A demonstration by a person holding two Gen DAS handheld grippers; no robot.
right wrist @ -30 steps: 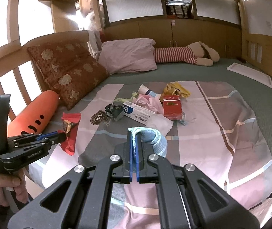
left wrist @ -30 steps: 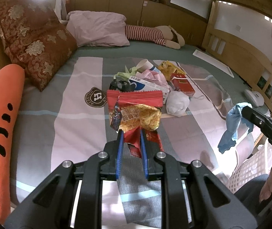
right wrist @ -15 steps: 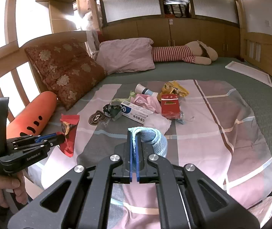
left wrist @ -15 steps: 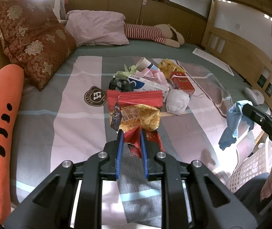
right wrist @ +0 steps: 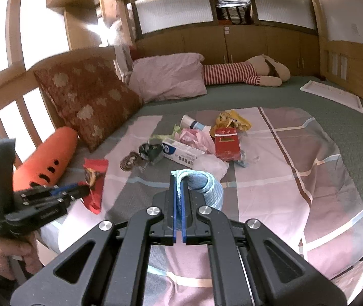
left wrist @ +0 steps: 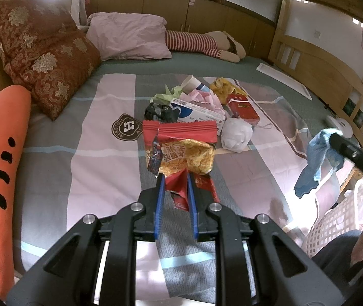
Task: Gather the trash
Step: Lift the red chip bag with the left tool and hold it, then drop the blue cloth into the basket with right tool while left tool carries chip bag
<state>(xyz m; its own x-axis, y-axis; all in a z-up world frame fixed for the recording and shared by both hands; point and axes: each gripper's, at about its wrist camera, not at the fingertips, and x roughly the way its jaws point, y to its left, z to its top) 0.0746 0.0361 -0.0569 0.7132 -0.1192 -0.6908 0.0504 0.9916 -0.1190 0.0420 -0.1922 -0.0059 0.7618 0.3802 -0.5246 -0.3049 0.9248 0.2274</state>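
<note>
While both point downward, left gripper (left wrist: pixel 175 178) pinches wrapper (left wrist: pixel 181 150).

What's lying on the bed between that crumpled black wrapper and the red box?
A long white and blue carton lies between the black wrapper and the red box, with pink crumpled paper behind it; the right wrist view shows it.

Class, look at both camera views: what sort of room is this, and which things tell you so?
Most likely a bedroom: a wide bed with a striped cover, a pink pillow and a striped soft toy at its head, wooden cupboards behind.
</note>
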